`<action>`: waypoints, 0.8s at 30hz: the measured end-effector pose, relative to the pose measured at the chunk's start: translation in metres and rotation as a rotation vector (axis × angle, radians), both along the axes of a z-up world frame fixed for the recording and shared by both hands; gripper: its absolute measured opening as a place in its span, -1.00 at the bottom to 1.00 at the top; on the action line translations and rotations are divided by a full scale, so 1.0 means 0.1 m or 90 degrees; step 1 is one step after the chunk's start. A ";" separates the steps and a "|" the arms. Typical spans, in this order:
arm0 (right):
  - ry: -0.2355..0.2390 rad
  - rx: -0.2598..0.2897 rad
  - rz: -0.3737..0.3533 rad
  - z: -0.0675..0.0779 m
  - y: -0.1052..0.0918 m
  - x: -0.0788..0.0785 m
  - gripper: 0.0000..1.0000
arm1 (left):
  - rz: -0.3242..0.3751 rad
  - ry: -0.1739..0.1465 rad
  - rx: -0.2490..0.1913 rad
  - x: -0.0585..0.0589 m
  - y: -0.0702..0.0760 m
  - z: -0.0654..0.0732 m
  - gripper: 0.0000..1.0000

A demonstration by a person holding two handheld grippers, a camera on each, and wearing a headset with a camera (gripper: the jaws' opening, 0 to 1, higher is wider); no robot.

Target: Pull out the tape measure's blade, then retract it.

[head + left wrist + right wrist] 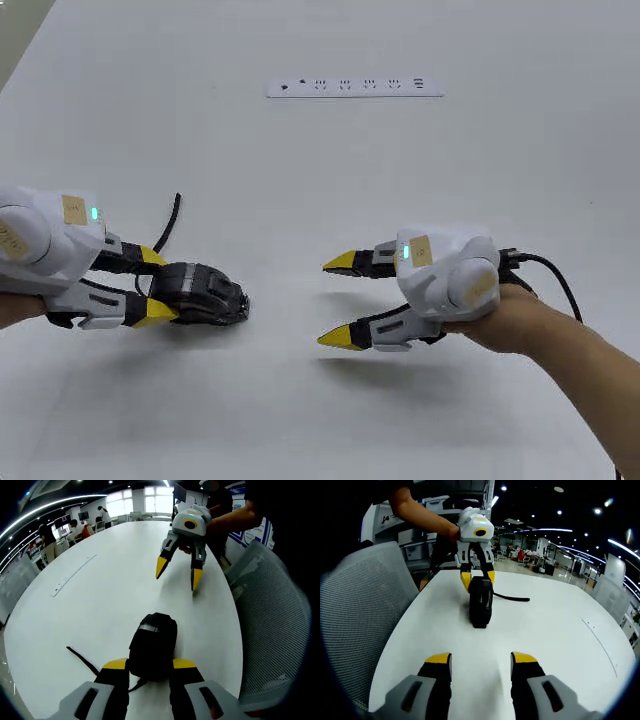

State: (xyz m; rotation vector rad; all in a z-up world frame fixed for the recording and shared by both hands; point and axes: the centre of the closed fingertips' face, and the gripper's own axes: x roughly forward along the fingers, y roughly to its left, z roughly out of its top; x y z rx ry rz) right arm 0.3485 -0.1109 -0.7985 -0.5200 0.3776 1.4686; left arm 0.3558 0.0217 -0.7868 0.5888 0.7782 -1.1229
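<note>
In the head view, the left hand-held gripper (160,285) pinches the back of a chunky black plastic tape measure (212,292), which rests on the white tabletop (300,180). A thin black strap (168,225) trails from behind the case. The right hand-held gripper (330,303) hovers well apart from the tape measure, its yellow-tipped jaws spread and pointing toward it. A flat white power strip (355,87) lies at the far side.

In the left gripper view, the yellow jaw tips press against both sides of the case (152,642), whose front end faces the right hand-held gripper (178,577) across bare tabletop. No blade shows outside the case.

In the right gripper view, the spread jaws frame the tape measure (480,602) straight ahead, with the left hand-held gripper (477,579) clamped behind it. A grey mesh chair (360,605) stands beside the tabletop.

The task looks to be at its opening step: the case is secured and the pull not yet begun. The next move probably calls for the right hand-held gripper to advance to the case's front, close on the small blade hook, and draw straight back while the left holds firm.
</note>
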 end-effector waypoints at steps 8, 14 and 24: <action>0.009 0.010 0.012 -0.06 0.23 0.01 -0.20 | 0.000 0.015 0.004 0.01 0.00 0.00 -0.46; 0.015 0.011 0.021 -0.13 0.38 0.00 -0.31 | 0.005 0.017 -0.001 0.01 0.01 0.00 -0.47; 0.031 0.017 0.028 -0.17 0.61 0.03 -0.46 | 0.003 0.020 -0.005 0.02 0.01 0.00 -0.47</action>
